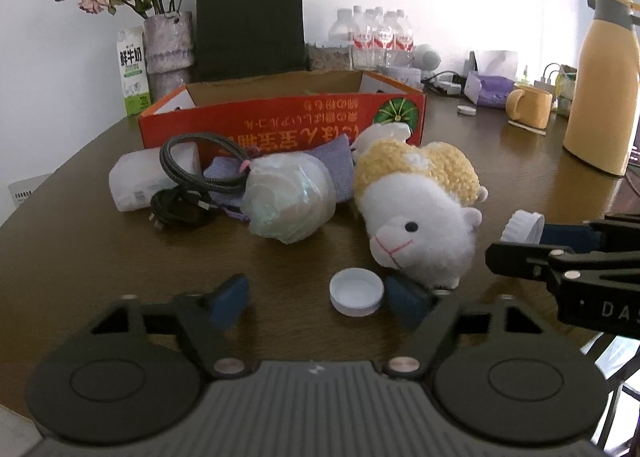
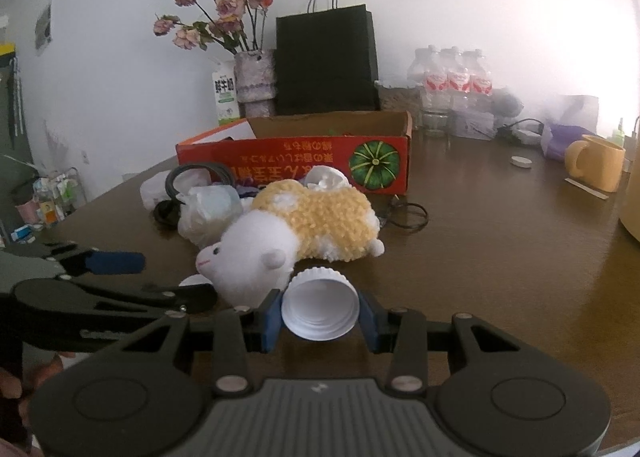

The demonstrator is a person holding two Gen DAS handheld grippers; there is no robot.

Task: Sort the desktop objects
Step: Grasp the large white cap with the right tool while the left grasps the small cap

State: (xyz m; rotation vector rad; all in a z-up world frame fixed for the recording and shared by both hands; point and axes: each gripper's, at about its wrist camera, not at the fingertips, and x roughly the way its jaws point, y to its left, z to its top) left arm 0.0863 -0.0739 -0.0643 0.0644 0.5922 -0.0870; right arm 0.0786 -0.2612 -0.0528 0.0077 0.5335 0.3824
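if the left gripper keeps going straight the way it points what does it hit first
Probably the small white plastic cap lying open-side up between the left gripper fingers; behind it, the clear plastic-wrapped bundle, though depth is unclear.

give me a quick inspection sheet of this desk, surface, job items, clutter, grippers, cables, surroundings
surface: brown wooden table, crowded at the back.
job's things: plush sheep on its side; small white cap on the table; larger white lid; bagged bundle; open orange box.
clutter: yellow mug, yellow jug, water bottles, milk carton, tissues.
grippers: left gripper open, cap between its fingers, untouched; right gripper shut on the lid.
cables: braided black cable coiled beside the bundle.
surroundings: white wall, black paper bag, vase of dried roses.
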